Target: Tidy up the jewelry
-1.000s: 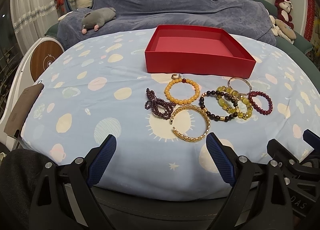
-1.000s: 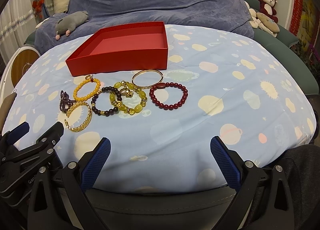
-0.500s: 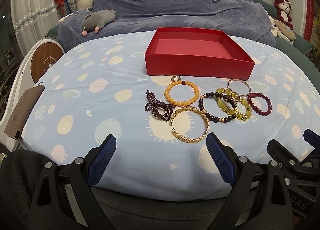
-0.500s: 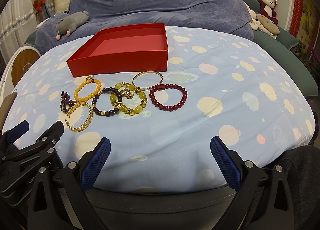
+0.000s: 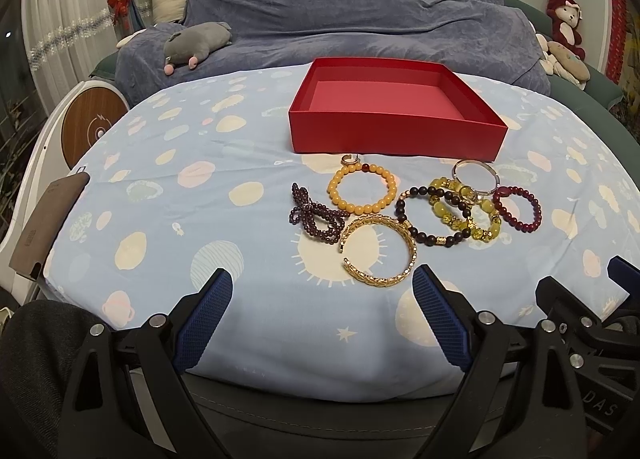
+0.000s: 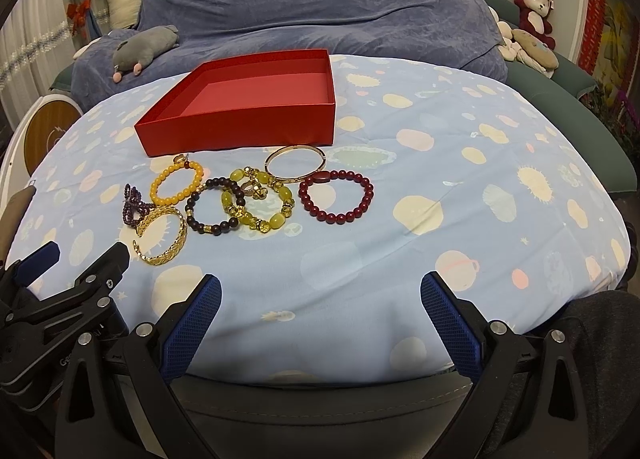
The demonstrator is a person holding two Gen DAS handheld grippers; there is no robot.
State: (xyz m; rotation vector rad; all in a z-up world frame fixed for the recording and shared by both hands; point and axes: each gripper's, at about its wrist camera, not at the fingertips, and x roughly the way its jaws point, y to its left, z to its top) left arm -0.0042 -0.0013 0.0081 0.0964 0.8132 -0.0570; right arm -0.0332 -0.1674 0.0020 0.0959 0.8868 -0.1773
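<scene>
Both the left hand-held gripper and the right hand-held gripper are held wide open and empty over the near edge of the counter. The bracelets are clustered just before the empty red box.

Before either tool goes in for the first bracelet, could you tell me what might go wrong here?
1. The dark bead bracelet overlaps the green one, with rings on top; lifting one may drag the others.
2. The gold cuff lies flat on soft cloth, so a tool could pinch fabric.
3. The small ring by the red box is easily missed.
</scene>
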